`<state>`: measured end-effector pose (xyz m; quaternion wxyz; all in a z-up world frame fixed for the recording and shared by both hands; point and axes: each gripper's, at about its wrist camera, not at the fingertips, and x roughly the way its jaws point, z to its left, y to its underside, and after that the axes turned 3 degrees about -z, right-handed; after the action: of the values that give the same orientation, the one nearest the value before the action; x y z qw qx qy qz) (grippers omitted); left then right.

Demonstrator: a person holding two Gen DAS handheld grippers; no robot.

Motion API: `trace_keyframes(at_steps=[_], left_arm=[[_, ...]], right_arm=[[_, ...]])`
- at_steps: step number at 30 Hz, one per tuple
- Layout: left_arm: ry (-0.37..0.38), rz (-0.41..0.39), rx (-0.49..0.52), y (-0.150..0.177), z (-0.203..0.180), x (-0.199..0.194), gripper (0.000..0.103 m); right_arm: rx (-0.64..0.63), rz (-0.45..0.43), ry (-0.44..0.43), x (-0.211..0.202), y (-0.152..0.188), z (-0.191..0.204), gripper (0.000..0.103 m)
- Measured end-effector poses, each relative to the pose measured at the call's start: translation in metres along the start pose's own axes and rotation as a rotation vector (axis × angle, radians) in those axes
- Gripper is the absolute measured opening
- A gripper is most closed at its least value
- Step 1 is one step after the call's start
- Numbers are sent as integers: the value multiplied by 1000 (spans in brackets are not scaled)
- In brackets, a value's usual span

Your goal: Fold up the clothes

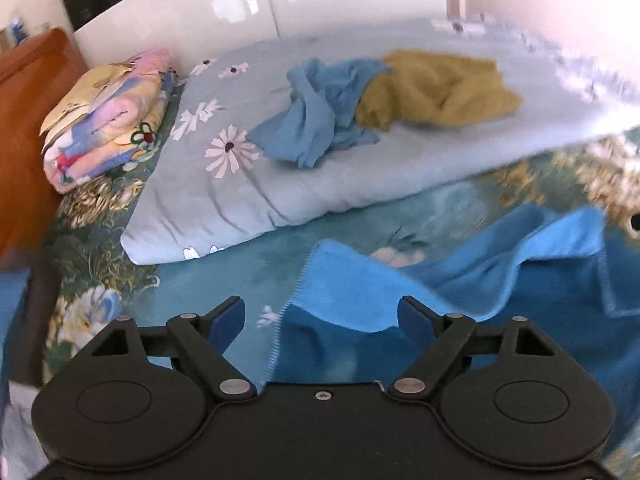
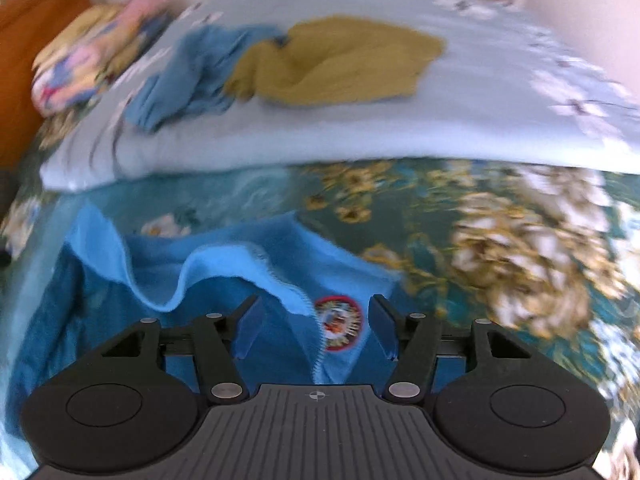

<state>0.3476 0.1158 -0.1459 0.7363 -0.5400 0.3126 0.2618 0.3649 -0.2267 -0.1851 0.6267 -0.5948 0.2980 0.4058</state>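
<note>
A bright blue fleece cloth (image 1: 460,288) lies loosely doubled on the floral bedspread, its stitched edge turned over. In the right wrist view the same blue fleece cloth (image 2: 224,276) shows a round red badge (image 2: 338,324). My left gripper (image 1: 322,314) hangs open above the cloth's left edge, nothing between its fingers. My right gripper (image 2: 316,320) is open too, over the badge corner, its pads clear of the fabric. Further back a crumpled light blue garment (image 1: 316,116) and a mustard yellow garment (image 1: 436,88) lie on a pale quilt.
A folded pale blue quilt (image 1: 248,184) with daisies spans the bed behind the cloth. A stack of folded patterned bedding (image 1: 104,120) sits at the back left beside an orange headboard (image 1: 28,120). A white glossy wall (image 1: 200,4) runs behind. The floral bedspread (image 2: 500,240) extends right.
</note>
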Motion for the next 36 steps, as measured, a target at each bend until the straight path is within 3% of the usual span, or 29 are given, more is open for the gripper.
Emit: trace_keyframes(at_steps=[6, 12, 14, 16, 18, 22, 25, 27, 36], left_arm=[[-17, 95, 141, 12, 1, 74, 83], [2, 149, 198, 20, 8, 124, 83], [18, 168, 209, 21, 9, 134, 82], [45, 177, 201, 22, 10, 140, 80], [77, 183, 196, 22, 9, 142, 67], [112, 218, 189, 17, 4, 143, 56], [95, 235, 146, 8, 5, 144, 29], [78, 226, 103, 2, 7, 143, 6], [-57, 54, -179, -27, 27, 118, 6]], right_arm=[[-91, 72, -59, 58, -2, 2, 55], [-139, 84, -95, 83, -2, 0, 47], [-138, 78, -112, 86, -3, 0, 43], [-141, 70, -131, 88, -5, 1, 31], [-150, 61, -155, 88, -7, 2, 19], [-160, 57, -188, 87, -18, 5, 16], [-155, 32, -173, 87, -33, 6, 16], [-146, 13, -161, 88, -45, 5, 15], [-67, -193, -41, 80, -97, -9, 15]])
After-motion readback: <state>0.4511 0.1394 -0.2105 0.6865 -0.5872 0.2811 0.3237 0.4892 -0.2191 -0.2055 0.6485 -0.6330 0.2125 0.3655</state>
